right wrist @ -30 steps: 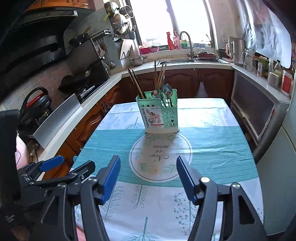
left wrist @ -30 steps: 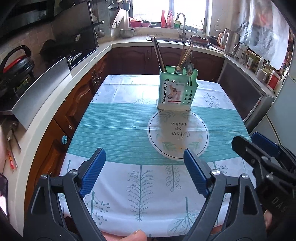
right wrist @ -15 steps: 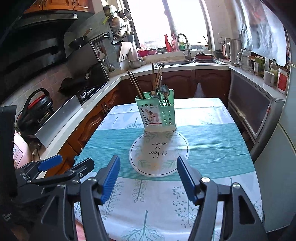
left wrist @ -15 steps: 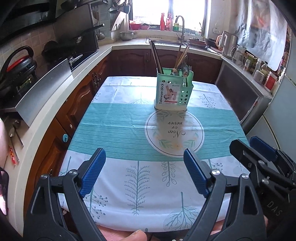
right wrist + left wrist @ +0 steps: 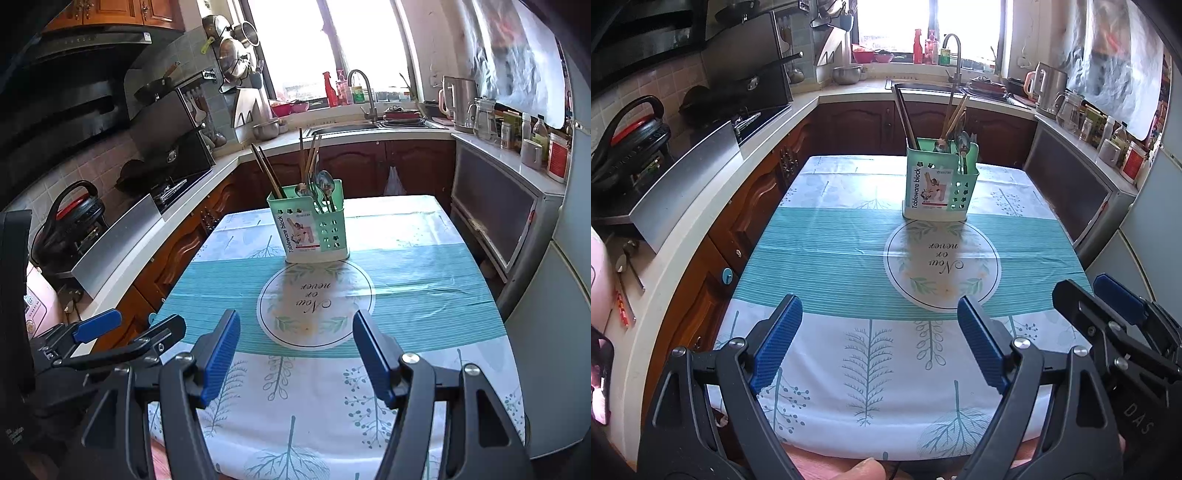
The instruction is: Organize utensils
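A mint green utensil holder (image 5: pixel 938 184) (image 5: pixel 312 225) labelled "Tableware block" stands upright on the far half of the table, just behind the round print on the cloth. Dark chopsticks (image 5: pixel 904 114) (image 5: pixel 266 170), wooden chopsticks (image 5: pixel 955 112) (image 5: pixel 309 155) and metal spoons (image 5: pixel 960 142) (image 5: pixel 321 182) stick out of its top. My left gripper (image 5: pixel 877 332) is open and holds nothing, above the near edge of the table. Just as empty, my right gripper (image 5: pixel 295 350) is open beside it; it shows at the right of the left wrist view as right gripper (image 5: pixel 1108 306).
The table wears a teal and white cloth (image 5: pixel 827 251) (image 5: pixel 424 280). Wooden cabinets with a stove (image 5: pixel 753 118) run along the left, a sink (image 5: pixel 343 127) under the window at the back. A grey appliance (image 5: pixel 495 221) and a counter with jars stand on the right.
Both grippers have drawn back from the holder and risen slightly, so it looks smaller and farther away. Both stay open and empty.
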